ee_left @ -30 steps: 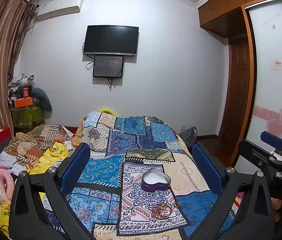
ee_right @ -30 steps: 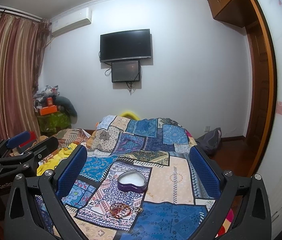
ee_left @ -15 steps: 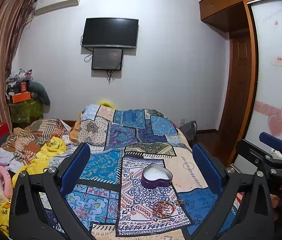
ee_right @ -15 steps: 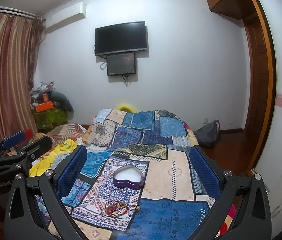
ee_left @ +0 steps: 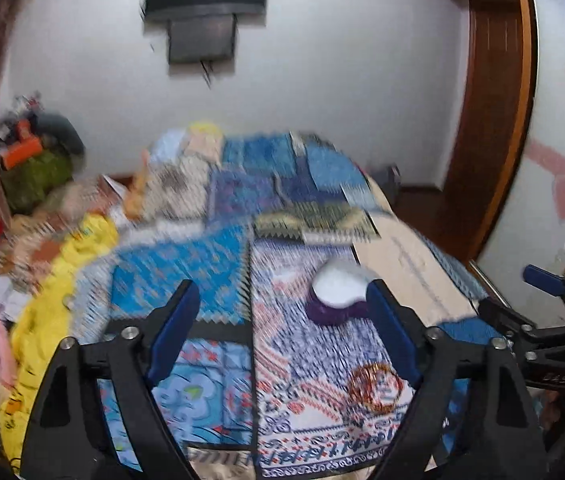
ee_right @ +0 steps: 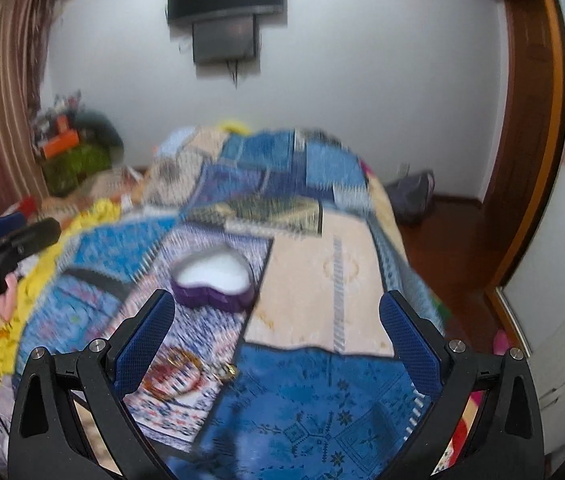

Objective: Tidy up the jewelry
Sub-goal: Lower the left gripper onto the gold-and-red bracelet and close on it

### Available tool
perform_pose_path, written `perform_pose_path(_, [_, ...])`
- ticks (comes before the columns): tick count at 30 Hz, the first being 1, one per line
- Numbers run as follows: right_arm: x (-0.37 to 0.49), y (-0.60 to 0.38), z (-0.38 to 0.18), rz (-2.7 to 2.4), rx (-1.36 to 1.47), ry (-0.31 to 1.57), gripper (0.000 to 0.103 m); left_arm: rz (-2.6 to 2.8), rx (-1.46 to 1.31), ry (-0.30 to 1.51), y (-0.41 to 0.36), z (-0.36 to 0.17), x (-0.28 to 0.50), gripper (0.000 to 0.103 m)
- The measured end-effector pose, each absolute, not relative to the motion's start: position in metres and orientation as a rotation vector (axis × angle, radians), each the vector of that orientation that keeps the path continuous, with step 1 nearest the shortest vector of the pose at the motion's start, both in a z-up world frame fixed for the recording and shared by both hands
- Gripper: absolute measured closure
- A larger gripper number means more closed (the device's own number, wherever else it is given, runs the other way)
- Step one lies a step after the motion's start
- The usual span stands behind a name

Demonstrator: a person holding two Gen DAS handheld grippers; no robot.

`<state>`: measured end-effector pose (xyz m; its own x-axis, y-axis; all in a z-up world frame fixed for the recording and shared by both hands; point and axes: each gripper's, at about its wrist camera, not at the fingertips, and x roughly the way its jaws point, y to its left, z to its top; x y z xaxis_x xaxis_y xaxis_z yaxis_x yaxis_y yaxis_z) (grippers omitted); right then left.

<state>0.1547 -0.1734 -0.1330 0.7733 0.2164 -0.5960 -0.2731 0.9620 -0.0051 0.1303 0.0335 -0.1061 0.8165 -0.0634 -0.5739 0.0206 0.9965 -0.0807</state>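
Both tools spread wide and holding nothing: left gripper [ee_left: 282, 320] above the patchwork quilt [ee_left: 186, 272], right gripper [ee_right: 278, 332] likewise, each seen from the other's camera at the frame edge. Jewelry on the quilt near the foot of the bed: a loose heap of reddish-gold bangles [ee_left: 374, 384], lying just inside the left tool's right finger, and in the right wrist view [ee_right: 174, 376] just beside the right tool's left finger, with a small gold piece [ee_right: 224, 370] touching or nearly touching the heap (too blurred to tell which). Farther up the bed, apart from the bangles, a purple heart-shaped box [ee_right: 212, 280], lid off, pale inside, upright. Nothing yet in the box, so the task barely begun by the look of things. Likely next: closing on the bangles and carrying them to the box. Risks from here: soft, rumpled bedding under the heap, so fingertips pressing down could sink and pinch quilt along with metal, or push the bangles flat instead of under the pads; several thin rings in one heap, so only some caught and the rest sliding off mid-carry; the small gold piece left behind or flicked away; a light box on soft cloth tipping or skidding if nudged at the rim; both tools crowding the same heap and colliding.
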Motion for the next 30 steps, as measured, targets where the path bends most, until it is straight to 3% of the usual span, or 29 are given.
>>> perform_pose_path(3, [0.160,-0.173,-0.147,0.287,-0.110,0.695,0.012,-0.086,-0.075,0.712,0.033,-0.130,0.147,0.033])
perform_pose_path(8, [0.164,-0.174,-0.166,0.347,-0.113,0.785,0.031,-0.159,-0.114,0.825,0.033,-0.161,0.164,0.038])
perform_pose_path(14, [0.174,-0.166,-0.185,0.455,-0.082,0.881,0.053,-0.227,-0.119,0.915,0.025,-0.185,0.173,0.052])
perform_pose_path(20, [0.177,-0.155,-0.194,0.510,-0.088,0.915,0.065,-0.280,-0.122,0.942,0.014,-0.190,0.170,0.053])
perform_pose_path(22, [0.178,-0.153,-0.197,0.516,-0.096,0.926,0.070,-0.293,-0.117,0.952,0.010,-0.191,0.171,0.058])
perform_pose_path(30, [0.178,-0.156,-0.195,0.519,-0.095,0.921,0.072,-0.331,-0.115,0.984,-0.001,-0.199,0.170,0.076])
